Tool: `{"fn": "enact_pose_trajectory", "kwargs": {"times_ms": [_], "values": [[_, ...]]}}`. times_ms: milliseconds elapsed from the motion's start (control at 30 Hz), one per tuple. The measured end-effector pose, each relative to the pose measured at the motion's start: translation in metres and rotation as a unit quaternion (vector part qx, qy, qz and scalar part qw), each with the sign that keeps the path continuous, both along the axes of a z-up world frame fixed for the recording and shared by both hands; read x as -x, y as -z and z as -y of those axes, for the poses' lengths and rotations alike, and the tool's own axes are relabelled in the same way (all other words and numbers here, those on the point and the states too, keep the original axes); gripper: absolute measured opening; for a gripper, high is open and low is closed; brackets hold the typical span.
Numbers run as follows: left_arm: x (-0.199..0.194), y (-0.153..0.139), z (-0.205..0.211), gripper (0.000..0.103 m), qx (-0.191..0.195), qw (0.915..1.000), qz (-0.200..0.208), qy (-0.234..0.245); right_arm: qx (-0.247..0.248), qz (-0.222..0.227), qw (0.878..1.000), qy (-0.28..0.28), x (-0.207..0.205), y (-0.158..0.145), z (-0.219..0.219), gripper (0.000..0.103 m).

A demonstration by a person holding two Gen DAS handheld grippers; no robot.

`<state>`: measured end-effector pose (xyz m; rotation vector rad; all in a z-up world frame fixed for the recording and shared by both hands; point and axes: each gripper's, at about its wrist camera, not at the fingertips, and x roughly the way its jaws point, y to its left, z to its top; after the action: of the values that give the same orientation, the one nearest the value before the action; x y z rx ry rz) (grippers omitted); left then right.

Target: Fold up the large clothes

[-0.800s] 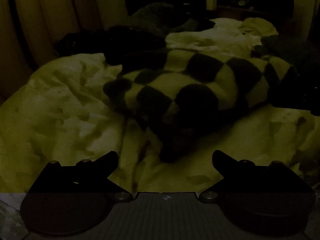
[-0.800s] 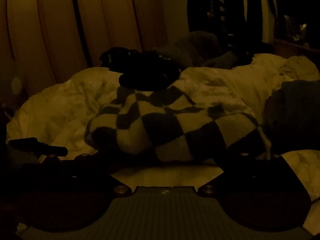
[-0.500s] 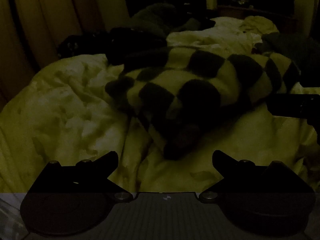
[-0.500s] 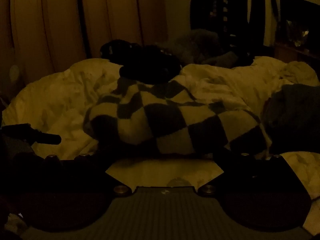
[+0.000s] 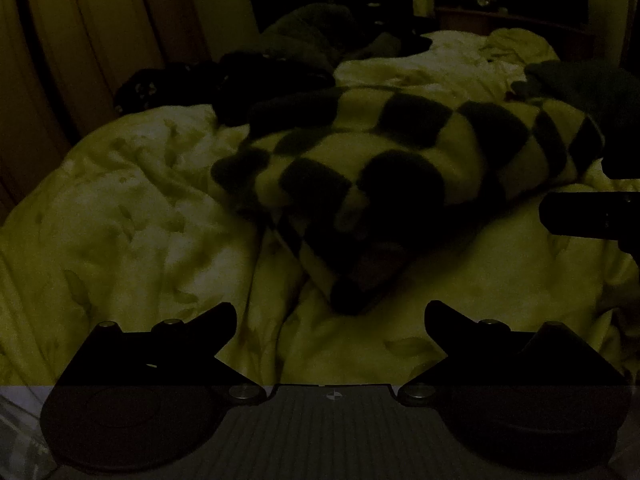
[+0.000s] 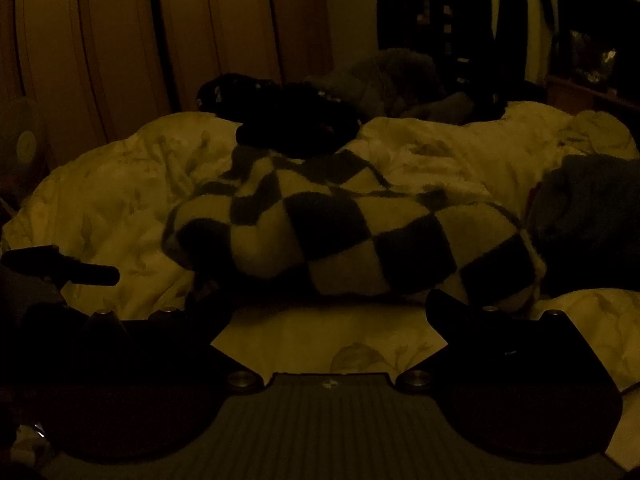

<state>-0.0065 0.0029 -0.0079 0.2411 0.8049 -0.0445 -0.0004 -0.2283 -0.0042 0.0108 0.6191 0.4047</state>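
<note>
A checkered dark-and-light fleece garment (image 5: pixel 384 168) lies bunched on a pale rumpled duvet (image 5: pixel 120 216), in dim light. Its near corner droops toward my left gripper (image 5: pixel 331 312), which hovers open just short of it with nothing between its fingers. In the right wrist view the same garment (image 6: pixel 344 236) sits right ahead, and my right gripper (image 6: pixel 328 308) is open at its near edge, not touching cloth that I can see. One finger of the other gripper (image 5: pixel 592 220) shows at the right edge of the left view, and another (image 6: pixel 64 268) at the left of the right view.
A dark heap of clothes (image 6: pixel 296 128) lies behind the checkered garment, and a dark folded item (image 6: pixel 592 216) rests at the right. Pale wardrobe doors (image 6: pixel 120 48) stand at the back left, hanging clothes (image 6: pixel 452 20) at the back right.
Both grippers have drawn slightly back from the garment, which now sits a little higher in both views. The right gripper's finger has come into the left view's right edge.
</note>
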Motion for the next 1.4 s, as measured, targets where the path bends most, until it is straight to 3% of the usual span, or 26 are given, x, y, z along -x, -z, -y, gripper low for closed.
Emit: {"fn": "enact_pose_trajectory", "kwargs": {"times_ms": [1400], "values": [[0.001,0.005,-0.005,0.103,0.003,1.0,0.002,-0.003,0.002,-0.023,1.0,-0.002,-0.003,0.011,-0.001,0.102]]}}
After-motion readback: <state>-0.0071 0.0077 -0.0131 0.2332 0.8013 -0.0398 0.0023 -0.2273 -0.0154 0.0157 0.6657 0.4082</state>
